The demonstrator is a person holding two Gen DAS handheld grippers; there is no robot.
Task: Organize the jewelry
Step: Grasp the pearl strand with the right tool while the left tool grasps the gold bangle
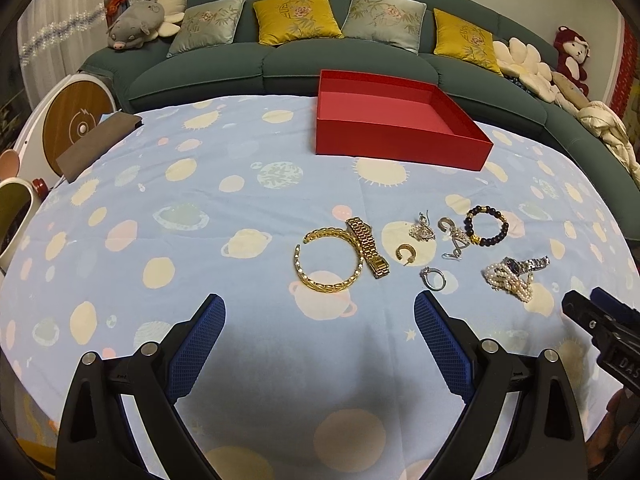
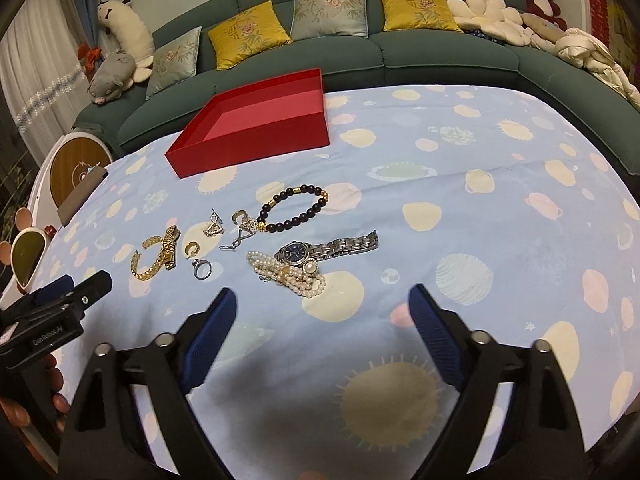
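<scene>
No piece has yet been sorted: the red box [image 1: 400, 136] is seen empty while the jewelry [image 2: 280, 240] lies scattered on the tablecloth [image 2: 480, 200], and the left gripper [image 1: 320, 312] and right gripper [image 2: 322, 300] are held open, gripping nothing.

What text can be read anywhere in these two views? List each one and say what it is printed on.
"GenRobot.AI": white label on the body of the left gripper, seen in the right wrist view.
"DAS": start of a label on the right gripper, cut off at the edge of the left wrist view.
Small marking on the left gripper's own arm: too small to read.
Watch dial: too small to read.
Red box: no text visible.
</scene>
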